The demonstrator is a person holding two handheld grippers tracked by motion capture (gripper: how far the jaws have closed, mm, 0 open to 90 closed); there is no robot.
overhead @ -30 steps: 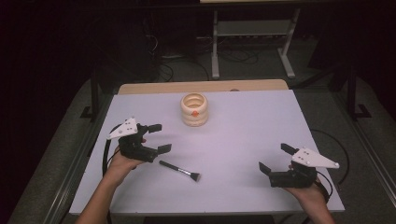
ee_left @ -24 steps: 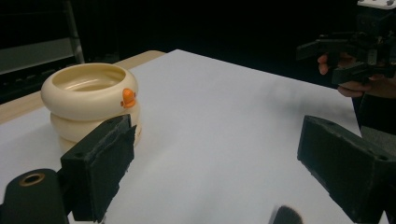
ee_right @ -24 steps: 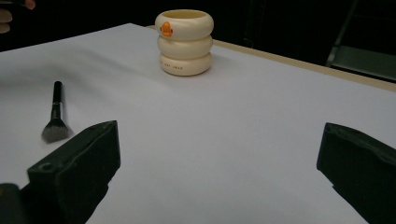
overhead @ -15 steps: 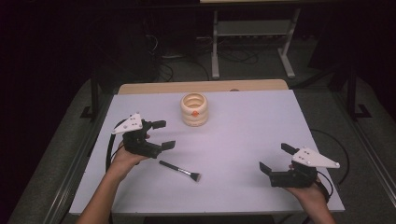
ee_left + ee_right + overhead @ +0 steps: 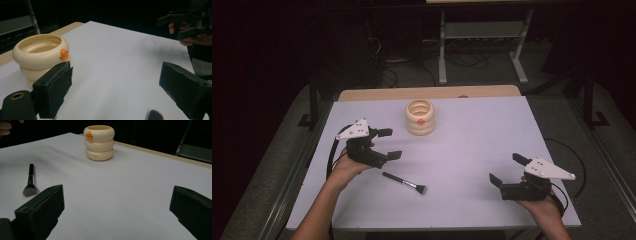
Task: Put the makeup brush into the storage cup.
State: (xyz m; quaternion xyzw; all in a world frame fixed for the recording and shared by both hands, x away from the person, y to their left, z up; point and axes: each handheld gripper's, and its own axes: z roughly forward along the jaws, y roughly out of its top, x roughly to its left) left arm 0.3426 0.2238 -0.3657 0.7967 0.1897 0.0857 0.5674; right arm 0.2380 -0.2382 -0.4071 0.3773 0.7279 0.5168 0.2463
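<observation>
Presumably the brush [image 5: 404, 183] is the item to be taken: it lies flat on the desk [image 5: 472, 135], well in front of the ringed cream cup [image 5: 420, 117]. It is judged light and rigid along its thin black handle, soft at the bristles; the handle should be pinched mid-length. The left hand-held gripper [image 5: 388, 144] hovers just beside it, jaws apart. The right hand-held gripper [image 5: 507, 169], likewise spread, is held well apart.

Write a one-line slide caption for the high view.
Two open hand-held grippers, left and right, flank a makeup brush lying before a cream ringed cup.
</observation>
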